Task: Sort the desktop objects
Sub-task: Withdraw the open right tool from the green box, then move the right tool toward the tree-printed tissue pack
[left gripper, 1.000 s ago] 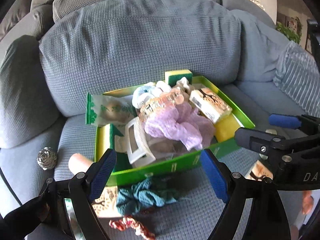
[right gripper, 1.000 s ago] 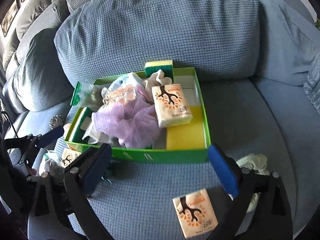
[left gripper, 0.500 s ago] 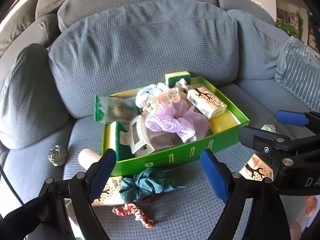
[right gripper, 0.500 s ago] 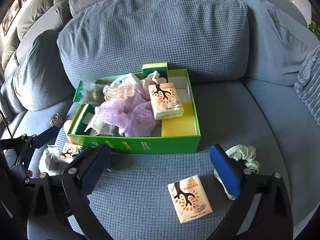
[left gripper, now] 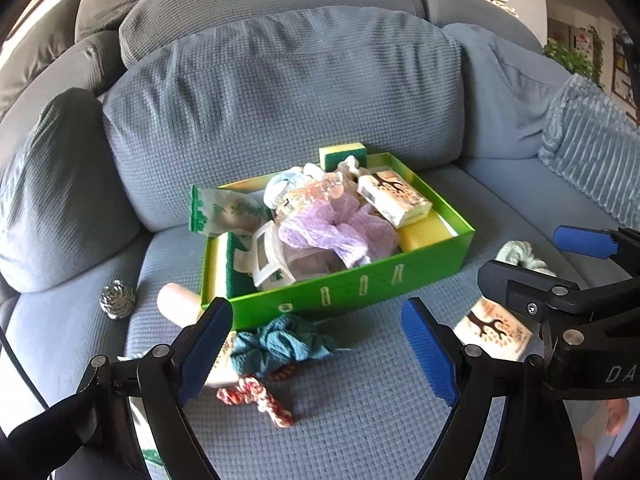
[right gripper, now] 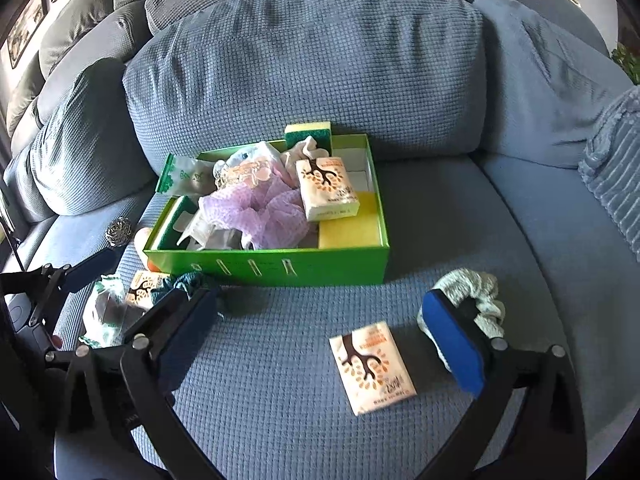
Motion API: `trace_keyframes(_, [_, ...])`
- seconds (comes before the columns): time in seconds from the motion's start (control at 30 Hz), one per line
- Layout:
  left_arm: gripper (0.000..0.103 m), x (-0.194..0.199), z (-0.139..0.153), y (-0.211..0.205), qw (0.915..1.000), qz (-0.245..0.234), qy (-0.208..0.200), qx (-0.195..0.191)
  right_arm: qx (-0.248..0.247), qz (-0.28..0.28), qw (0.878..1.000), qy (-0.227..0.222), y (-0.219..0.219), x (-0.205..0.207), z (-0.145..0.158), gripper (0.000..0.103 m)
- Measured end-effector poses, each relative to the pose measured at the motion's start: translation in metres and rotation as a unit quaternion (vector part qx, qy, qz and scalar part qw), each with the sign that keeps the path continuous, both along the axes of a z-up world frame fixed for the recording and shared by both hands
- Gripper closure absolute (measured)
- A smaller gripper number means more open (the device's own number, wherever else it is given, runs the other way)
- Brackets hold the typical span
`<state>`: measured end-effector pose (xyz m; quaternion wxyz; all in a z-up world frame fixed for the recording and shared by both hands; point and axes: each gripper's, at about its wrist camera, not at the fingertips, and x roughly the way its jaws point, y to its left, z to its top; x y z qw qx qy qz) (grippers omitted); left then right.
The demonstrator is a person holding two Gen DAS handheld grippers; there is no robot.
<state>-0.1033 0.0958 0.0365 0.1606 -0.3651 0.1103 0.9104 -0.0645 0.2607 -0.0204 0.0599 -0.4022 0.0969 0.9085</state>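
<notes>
Grey-blue sofa seat [right gripper: 280,380] with waffle-weave upholstery serves as the work surface; back cushions fill the upper frame in both views. Green box [right gripper: 280,266] noted at centre of the seat, already heaped with a lilac mesh puff [right gripper: 256,212], a tissue pack, sponges and a white clip.

Left gripper [left gripper: 316,354]: jaws spread, nothing between the pads. Right gripper [right gripper: 320,348]: jaws spread as well, nothing pinched.

Loose items outside the box: tissue packet [right gripper: 372,368] at lower centre-right of the right wrist view, lying flat between the right gripper's two fingers, nearer the right-hand pad and not touched by it. Grey-green scrunchie [right gripper: 476,292] just behind that pad. Teal cloth [left gripper: 280,346] and red-white knotted cord [left gripper: 256,394] at lower centre of the left wrist view, between the left fingers, close to the left-hand pad.

Judged step: choosing the next loose item. For the flat packet, a steep descent is advised, pads straddling its short sides and pressed slightly into the cushion before closing. Soft cloth is best gathered at its bulk.
</notes>
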Motion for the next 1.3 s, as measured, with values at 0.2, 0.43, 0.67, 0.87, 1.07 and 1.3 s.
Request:
trace_keyframes(0.2, [0.008,0.017,-0.003,0.009,0.9999,-0.011,-0.008,-0.001,0.000,-0.013,1.000,-0.003,0.010,0.021,-0.003,0.000])
trace_keyframes(0.43, [0.007,0.029,-0.013,0.019,0.9994,-0.021,-0.027,-0.005,-0.011,-0.029,0.999,-0.017,0.027,0.043,-0.014,0.000])
trace_keyframes(0.67, [0.003,0.036,-0.025,0.025,0.9979,-0.040,-0.050,0.001,-0.029,-0.066,0.997,-0.032,0.057,0.062,-0.030,0.000])
trace_keyframes(0.87, [0.003,0.044,-0.038,0.037,0.9942,-0.081,-0.071,-0.003,-0.049,-0.062,0.996,-0.042,0.065,0.070,-0.041,0.000])
trace_keyframes(1.07, [0.003,0.058,-0.043,0.059,0.9854,-0.153,-0.075,-0.003,-0.055,-0.051,0.996,-0.049,0.061,0.066,-0.051,0.000])
trace_keyframes(1.3, [0.003,0.055,-0.050,0.072,0.9810,-0.172,-0.089,0.012,-0.062,-0.044,0.995,-0.057,0.058,0.061,-0.060,0.000])
